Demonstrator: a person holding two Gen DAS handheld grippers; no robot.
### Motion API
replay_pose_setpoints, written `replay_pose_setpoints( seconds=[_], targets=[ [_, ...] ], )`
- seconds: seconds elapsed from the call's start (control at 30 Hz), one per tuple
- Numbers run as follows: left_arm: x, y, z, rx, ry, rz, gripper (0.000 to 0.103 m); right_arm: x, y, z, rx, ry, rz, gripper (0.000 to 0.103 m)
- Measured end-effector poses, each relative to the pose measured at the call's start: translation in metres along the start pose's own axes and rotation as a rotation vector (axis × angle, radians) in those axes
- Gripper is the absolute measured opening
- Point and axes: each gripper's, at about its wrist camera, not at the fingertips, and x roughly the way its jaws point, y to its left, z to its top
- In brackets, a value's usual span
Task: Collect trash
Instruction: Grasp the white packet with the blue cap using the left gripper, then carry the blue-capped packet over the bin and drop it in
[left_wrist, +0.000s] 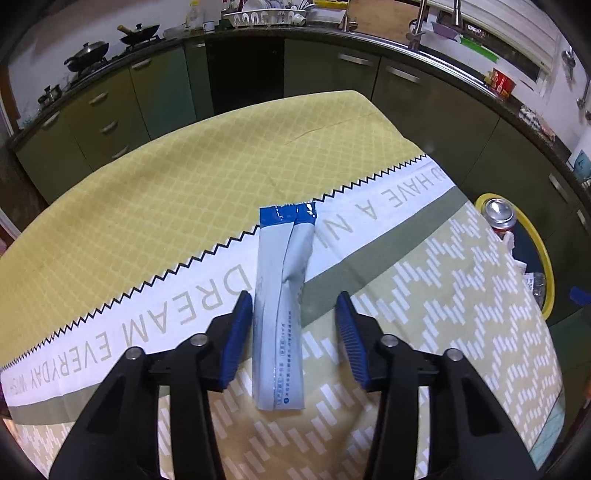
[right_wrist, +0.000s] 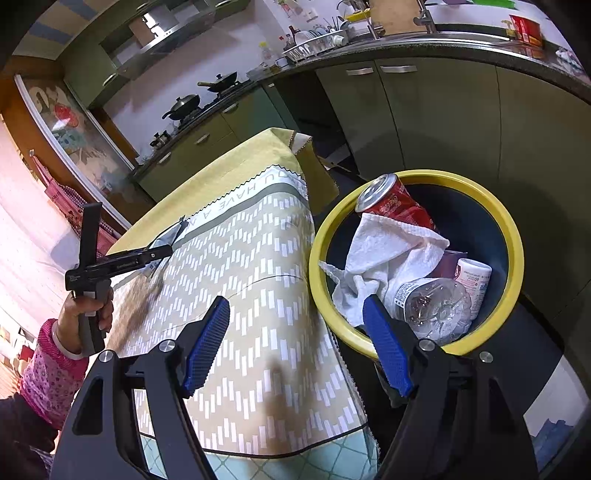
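A long grey-white packet with a blue end lies flat on the tablecloth. My left gripper straddles its near half. The left pad sits close to the packet's edge and a clear gap remains at the right pad, so the gripper is open. In the right wrist view the left gripper points down at the packet, held by a hand in a pink sleeve. My right gripper is open and holds nothing, hanging over the table's edge beside the yellow-rimmed bin.
The bin holds a red can, a white cloth, a crushed clear bottle and a small white cup. It stands on the floor off the table's right edge. Green kitchen cabinets run behind.
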Motion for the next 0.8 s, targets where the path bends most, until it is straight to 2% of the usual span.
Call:
replay_pose_setpoints(
  seconds=[0.13, 0.2, 0.3, 0.6, 0.8],
  targets=[
    [-0.001, -0.002, -0.001, 0.01, -0.011, 0.016, 0.035, 0.0, 0.0, -0.001, 0.003, 0.004, 0.004, 0.074],
    [-0.002, -0.003, -0.001, 0.014, -0.014, 0.015, 0.026, -0.001, 0.0, -0.001, 0.003, 0.004, 0.008, 0.074],
    [-0.003, -0.005, -0.002, 0.025, -0.019, 0.01, 0.019, -0.002, 0.001, -0.001, 0.005, 0.001, 0.013, 0.074],
    [-0.02, -0.017, -0.01, 0.052, -0.048, -0.003, 0.015, -0.013, 0.002, -0.001, 0.0, -0.021, 0.021, 0.074],
    [-0.053, -0.064, -0.008, 0.137, -0.094, -0.064, 0.015, -0.033, -0.005, -0.003, 0.0, -0.059, 0.015, 0.074]
  ],
)
